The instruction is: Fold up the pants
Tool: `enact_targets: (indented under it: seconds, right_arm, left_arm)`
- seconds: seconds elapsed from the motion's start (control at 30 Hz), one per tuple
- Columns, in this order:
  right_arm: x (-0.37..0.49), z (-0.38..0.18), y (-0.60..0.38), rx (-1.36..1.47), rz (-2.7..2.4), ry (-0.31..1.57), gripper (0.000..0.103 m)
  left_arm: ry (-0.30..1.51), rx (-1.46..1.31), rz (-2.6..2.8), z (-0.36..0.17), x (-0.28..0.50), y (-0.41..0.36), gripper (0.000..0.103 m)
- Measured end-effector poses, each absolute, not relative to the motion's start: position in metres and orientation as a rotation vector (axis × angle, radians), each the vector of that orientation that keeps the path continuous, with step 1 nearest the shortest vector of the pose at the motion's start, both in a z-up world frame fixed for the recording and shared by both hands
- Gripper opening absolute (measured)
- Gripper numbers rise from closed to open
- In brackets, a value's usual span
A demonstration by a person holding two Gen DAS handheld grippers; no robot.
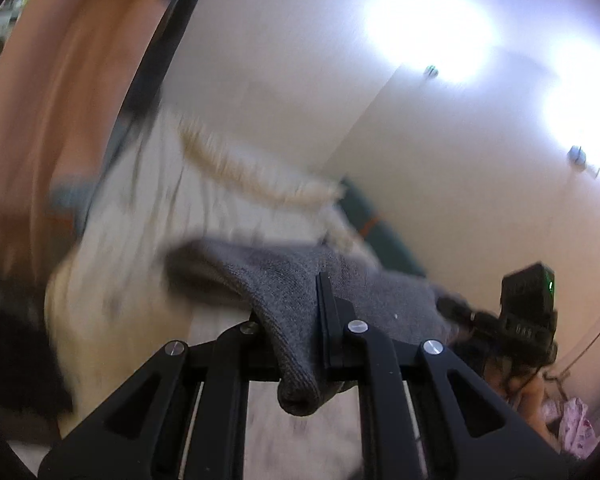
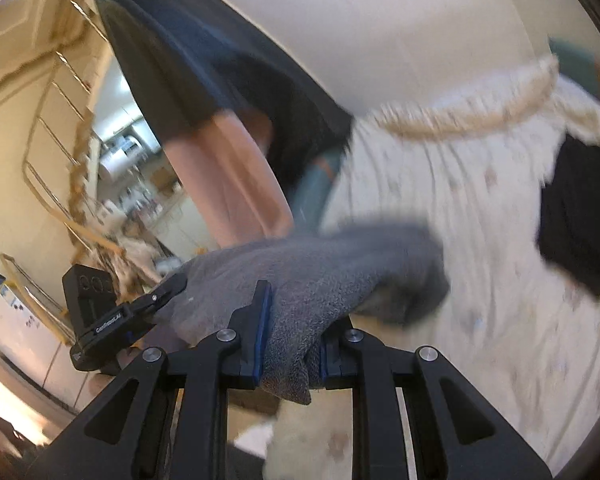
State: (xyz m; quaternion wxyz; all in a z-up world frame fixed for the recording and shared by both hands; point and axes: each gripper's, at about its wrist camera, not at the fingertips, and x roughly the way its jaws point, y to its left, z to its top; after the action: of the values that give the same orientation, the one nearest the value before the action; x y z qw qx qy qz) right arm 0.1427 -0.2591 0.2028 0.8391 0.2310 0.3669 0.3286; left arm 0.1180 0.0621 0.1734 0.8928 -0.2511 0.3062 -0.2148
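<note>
The grey knitted pants (image 1: 300,360) are seen clamped between the fingers of the left gripper (image 1: 296,332), a bunched fold of cloth hanging down below the pads toward the camera; in the right wrist view the same cloth (image 2: 292,344) is pinched between the blue-edged pads of the right gripper (image 2: 290,340), so both pairs of jaws are closed on fabric and none is left slack between them. From each pinch the pants are spread forward and sideways, humped over the fingertips and stretched toward the other gripper, whose black body is glimpsed at the cloth's far edge in each view. The step in hand is judged to be a lift of the garment clear of the bed; it would be done well if both grips were kept level and the span between them held taut, so that the cloth hangs straight before being laid down. Beyond the pants, a pale patterned bedspread (image 2: 480,320) with a fringed edge (image 2: 460,116) is seen, a black folded item (image 2: 576,220) lying on it, and a person's leg (image 2: 224,184) standing at its side.
</note>
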Motion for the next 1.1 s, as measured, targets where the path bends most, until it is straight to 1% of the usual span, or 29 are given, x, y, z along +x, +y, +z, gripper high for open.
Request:
enact_targets:
  seconds: [0.07, 0.1, 0.13, 0.17, 0.2, 0.23, 0.3, 0.33, 0.37, 0.4, 0.43, 0.47, 0.5, 0.53, 0.57, 0.67, 0.7, 0.73, 0.77, 0.8, 0.83, 0.87, 0.9, 0.97, 1.0, 1.03, 1.07, 1.1]
  right_arm:
    - [0.116, 0.145, -0.262, 0.517, 0.676, 0.872, 0.020]
    - [0.098, 0.111, -0.264, 0.535, 0.666, 0.932, 0.020]
    - [0.087, 0.090, -0.265, 0.545, 0.653, 0.969, 0.020]
    - [0.066, 0.054, -0.266, 0.573, 0.633, 1.042, 0.020]
    - [0.050, 0.030, -0.267, 0.593, 0.619, 1.094, 0.020]
    - [0.025, -0.010, -0.267, 0.598, 0.581, 1.187, 0.020]
    - [-0.001, -0.060, -0.268, 0.600, 0.513, 1.323, 0.020]
    - [-0.020, -0.094, -0.273, 0.654, 0.460, 1.413, 0.020]
    - [-0.030, -0.109, -0.274, 0.666, 0.423, 1.464, 0.020]
    - [-0.038, -0.121, -0.275, 0.665, 0.383, 1.511, 0.027]
    - [-0.044, -0.127, -0.278, 0.650, 0.333, 1.557, 0.035]
    - [-0.045, -0.124, -0.280, 0.648, 0.321, 1.574, 0.038]
    - [-0.045, -0.118, -0.283, 0.635, 0.323, 1.586, 0.043]
    - [-0.044, -0.111, -0.285, 0.607, 0.322, 1.584, 0.045]
    - [-0.043, -0.096, -0.290, 0.543, 0.306, 1.552, 0.045]
    - [-0.030, -0.052, -0.300, 0.406, 0.317, 1.413, 0.045]
    - [-0.023, -0.042, -0.299, 0.389, 0.349, 1.371, 0.045]
    - [-0.012, -0.034, -0.295, 0.379, 0.389, 1.325, 0.045]
    - [-0.004, -0.031, -0.288, 0.374, 0.417, 1.304, 0.045]
    - [0.007, -0.030, -0.275, 0.360, 0.467, 1.276, 0.045]
    - [0.013, -0.033, -0.265, 0.353, 0.493, 1.264, 0.045]
    - [0.023, -0.043, -0.252, 0.348, 0.525, 1.259, 0.045]
    - [0.031, -0.055, -0.243, 0.342, 0.542, 1.266, 0.045]
    - [0.039, -0.105, -0.221, 0.299, 0.535, 1.351, 0.045]
    - [0.039, -0.117, -0.215, 0.277, 0.517, 1.395, 0.041]
    - [0.034, -0.147, -0.213, 0.225, 0.452, 1.478, 0.037]
    - [0.029, -0.161, -0.216, 0.194, 0.412, 1.515, 0.032]
    - [0.024, -0.168, -0.222, 0.191, 0.379, 1.522, 0.022]
  left_arm:
    - [0.755, -0.555, -0.438, 0.116, 0.093, 0.058, 0.009]
    - [0.834, -0.570, -0.429, 0.079, 0.074, 0.054, 0.009]
    - [0.882, -0.577, -0.429, 0.056, 0.060, 0.051, 0.009]
    - [0.940, -0.593, -0.417, 0.030, 0.044, 0.049, 0.009]
    - [1.036, -0.593, -0.399, -0.004, 0.023, 0.043, 0.009]
    - [1.101, -0.580, -0.386, -0.026, 0.011, 0.039, 0.009]
    - [1.289, -0.541, -0.350, -0.077, -0.014, 0.027, 0.009]
    - [1.367, -0.511, -0.335, -0.101, -0.026, 0.021, 0.009]
    - [1.412, -0.475, -0.320, -0.115, -0.033, 0.018, 0.009]
    - [1.456, -0.412, -0.295, -0.127, -0.038, 0.013, 0.010]
    - [1.492, -0.364, -0.259, -0.134, -0.041, 0.012, 0.012]
    - [1.505, -0.359, -0.234, -0.134, -0.043, 0.014, 0.016]
    - [1.505, -0.369, -0.218, -0.131, -0.042, 0.018, 0.018]
    - [1.504, -0.364, -0.201, -0.125, -0.042, 0.022, 0.024]
    - [1.496, -0.348, -0.190, -0.117, -0.040, 0.024, 0.027]
    - [1.366, -0.287, -0.208, -0.078, -0.031, 0.026, 0.027]
    - [1.305, -0.272, -0.220, -0.065, -0.023, 0.024, 0.029]
    - [1.240, -0.263, -0.230, -0.055, -0.015, 0.020, 0.038]
    - [1.184, -0.257, -0.235, -0.049, -0.006, 0.014, 0.054]
    - [1.145, -0.253, -0.241, -0.049, 0.003, 0.007, 0.061]
    - [1.147, -0.247, -0.247, -0.057, 0.012, 0.000, 0.068]
    - [1.191, -0.243, -0.252, -0.071, 0.020, -0.008, 0.067]
    - [1.281, -0.260, -0.282, -0.098, 0.030, -0.020, 0.067]
    - [1.363, -0.276, -0.300, -0.140, 0.030, -0.031, 0.067]
    - [1.427, -0.213, -0.253, -0.162, 0.028, -0.036, 0.064]
    - [1.463, -0.158, -0.240, -0.173, 0.023, -0.041, 0.063]
    - [1.480, -0.095, -0.246, -0.182, 0.015, -0.047, 0.063]
    - [1.482, -0.037, -0.261, -0.186, 0.008, -0.051, 0.063]
